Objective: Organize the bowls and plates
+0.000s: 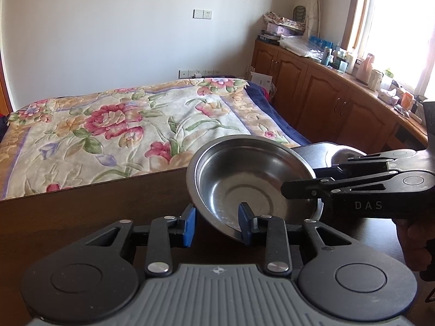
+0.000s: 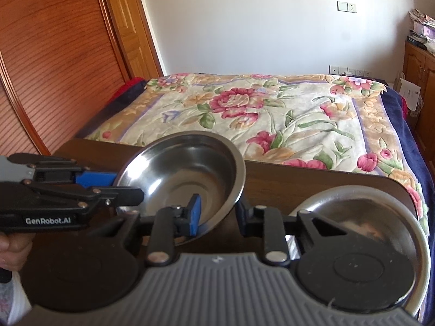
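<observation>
Dark wooden surface (image 1: 81, 217) fronts a floral bed (image 1: 122, 125). Both grippers meet at one steel bowl (image 1: 252, 179), tilted above it: the left gripper (image 1: 217, 224) has parted jaws straddling the near rim, while the right gripper (image 2: 217, 216) likewise straddles the rim, not clamped. A second bowl (image 2: 380, 203) rests just right.

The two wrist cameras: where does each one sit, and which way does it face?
Left wrist: on the left hand-held gripper, facing the bed; the right hand-held gripper enters from the right.
Right wrist: on the right hand-held gripper, facing the bed; a hand shows.
Shared: bowl, table.
</observation>
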`<state>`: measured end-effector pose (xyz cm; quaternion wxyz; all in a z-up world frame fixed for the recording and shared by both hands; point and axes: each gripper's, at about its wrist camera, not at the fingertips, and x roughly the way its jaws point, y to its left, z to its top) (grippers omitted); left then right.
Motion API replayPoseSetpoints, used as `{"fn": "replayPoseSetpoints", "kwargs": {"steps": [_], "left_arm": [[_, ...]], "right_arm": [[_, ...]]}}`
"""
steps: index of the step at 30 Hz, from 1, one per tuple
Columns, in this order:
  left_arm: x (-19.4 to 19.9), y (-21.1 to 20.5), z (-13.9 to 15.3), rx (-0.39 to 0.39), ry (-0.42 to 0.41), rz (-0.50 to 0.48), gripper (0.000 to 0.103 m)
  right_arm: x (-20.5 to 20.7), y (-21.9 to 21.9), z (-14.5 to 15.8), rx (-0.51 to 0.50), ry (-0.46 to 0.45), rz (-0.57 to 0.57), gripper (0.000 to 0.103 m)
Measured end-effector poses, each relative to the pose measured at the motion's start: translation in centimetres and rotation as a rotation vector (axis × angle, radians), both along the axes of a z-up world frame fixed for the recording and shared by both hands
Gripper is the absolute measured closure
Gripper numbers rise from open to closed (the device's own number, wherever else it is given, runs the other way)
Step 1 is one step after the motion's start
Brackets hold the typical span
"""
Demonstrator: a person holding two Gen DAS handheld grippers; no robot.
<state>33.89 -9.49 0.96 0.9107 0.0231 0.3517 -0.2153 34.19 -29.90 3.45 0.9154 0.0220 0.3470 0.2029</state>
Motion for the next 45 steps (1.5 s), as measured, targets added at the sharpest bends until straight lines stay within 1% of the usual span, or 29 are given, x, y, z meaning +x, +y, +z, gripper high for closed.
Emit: {"fn": "replayPoseSetpoints", "kwargs": {"steps": [5, 9, 13, 18, 30, 39, 45], "left_arm": [[-1.8, 0.0, 1.6, 0.001, -0.030, -0.011, 0.068], [-3.4, -0.1, 2.9, -0.005, -0.049, -0.019, 0.070], [-4.9, -0.1, 3.8, -0.008, -0.060, -0.028, 0.075], [-6.6, 0.0, 4.6, -0.009, -0.079, -0.030, 0.083], [-10.1, 1.0, 6.1, -0.011, -0.130, -0.058, 0.087], [-13.4, 2.6, 7.9, -0.011, -0.191, -0.081, 0.088], [-15.0, 3.7, 8.3, 0.002, -0.203, -0.086, 0.089]], "right_arm": [[-1.4, -0.1, 1.4, -0.001, -0.032, -0.012, 0.077], [-2.5, -0.5, 2.7, -0.003, -0.058, -0.032, 0.082], [-3.5, -0.9, 3.6, -0.008, -0.074, -0.055, 0.087], [-4.9, -1.4, 4.4, -0.009, -0.080, -0.068, 0.090], [-8.3, -1.2, 6.2, -0.013, -0.123, -0.063, 0.092], [-11.2, -0.4, 7.8, -0.001, -0.175, -0.049, 0.093], [-12.9, 0.0, 8.0, 0.002, -0.190, -0.033, 0.093]]}}
